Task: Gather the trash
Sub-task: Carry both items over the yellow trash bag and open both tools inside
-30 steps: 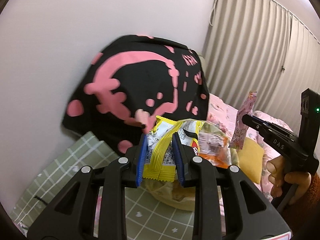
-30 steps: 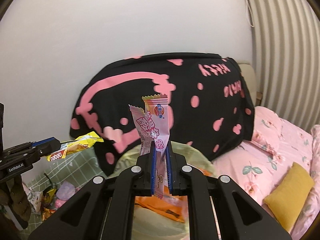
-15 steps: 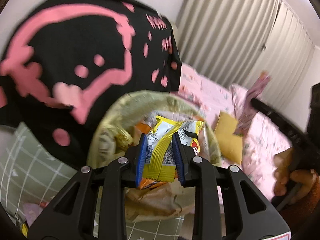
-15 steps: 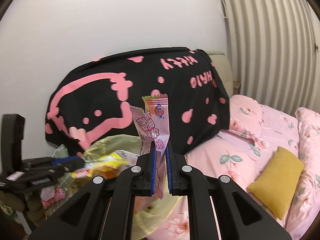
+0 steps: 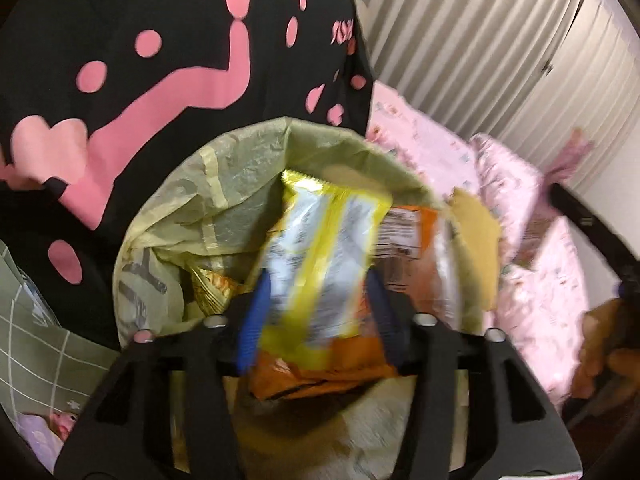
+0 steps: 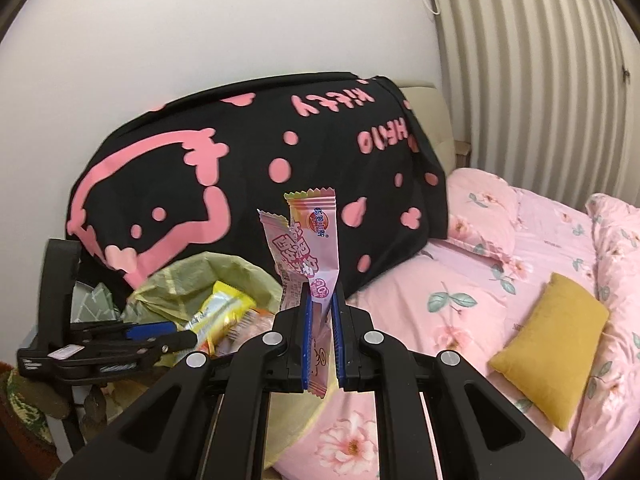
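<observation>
Nearby, black blanket point(image 5: 120, 60) behind trash bag point(image 5: 224, 184)

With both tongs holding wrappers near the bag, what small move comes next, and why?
Probably pull the left tongs back clear of the yellow wrapper. They stand open and the wrapper lies over the mouth of the trash bag. The right tongs hold a pink wrapper beside it.

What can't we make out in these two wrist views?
- Yellow wrapper in the left gripper: print blurred by motion, left wrist view; whether released, unclear.
- Trash bag: bottom hidden by wrappers and gripper.
- Right gripper: blurred, cut off at the left view's edge.
- Pink wrapper: lower end hidden by the fingers, right wrist view.
</observation>
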`<state>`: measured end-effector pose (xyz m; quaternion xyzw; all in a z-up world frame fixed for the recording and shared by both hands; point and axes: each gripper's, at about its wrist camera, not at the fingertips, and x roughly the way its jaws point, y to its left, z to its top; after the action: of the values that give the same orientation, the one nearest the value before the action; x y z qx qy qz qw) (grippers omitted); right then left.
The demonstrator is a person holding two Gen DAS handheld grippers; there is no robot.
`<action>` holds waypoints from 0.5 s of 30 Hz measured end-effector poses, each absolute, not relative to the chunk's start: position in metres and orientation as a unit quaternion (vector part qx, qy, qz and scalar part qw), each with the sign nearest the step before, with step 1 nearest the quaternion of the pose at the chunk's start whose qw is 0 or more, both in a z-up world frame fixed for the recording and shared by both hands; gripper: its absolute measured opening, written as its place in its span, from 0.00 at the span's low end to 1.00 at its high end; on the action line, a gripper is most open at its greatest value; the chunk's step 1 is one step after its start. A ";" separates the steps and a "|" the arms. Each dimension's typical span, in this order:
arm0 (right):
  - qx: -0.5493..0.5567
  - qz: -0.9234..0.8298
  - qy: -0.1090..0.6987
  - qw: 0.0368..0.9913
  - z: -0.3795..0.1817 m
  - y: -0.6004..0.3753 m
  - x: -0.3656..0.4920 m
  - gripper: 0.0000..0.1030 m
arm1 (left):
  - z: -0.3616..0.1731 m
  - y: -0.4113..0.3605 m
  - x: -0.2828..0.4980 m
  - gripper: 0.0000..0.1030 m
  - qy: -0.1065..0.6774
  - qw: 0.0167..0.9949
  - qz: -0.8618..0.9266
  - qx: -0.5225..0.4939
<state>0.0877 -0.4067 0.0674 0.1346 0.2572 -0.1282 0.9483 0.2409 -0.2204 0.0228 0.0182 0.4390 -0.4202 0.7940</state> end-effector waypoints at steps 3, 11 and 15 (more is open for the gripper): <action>0.130 -0.094 0.248 0.955 0.074 -0.393 0.102 0.10 | 0.040 -0.195 0.234 0.56 0.420 0.807 -0.415 -0.003; 0.119 -0.010 0.257 0.959 0.073 -0.344 0.146 0.10 | 0.070 -0.117 0.219 0.59 0.345 0.879 -0.328 -0.025; 0.114 -0.004 0.309 0.944 0.036 -0.327 0.170 0.10 | 0.061 -0.061 0.214 0.59 0.345 0.897 -0.268 -0.064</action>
<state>0.1697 -0.3268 0.0361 0.1141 0.3092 -0.0044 0.9441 0.2145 -0.0608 0.0606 -0.0638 0.3454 -0.2678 0.8972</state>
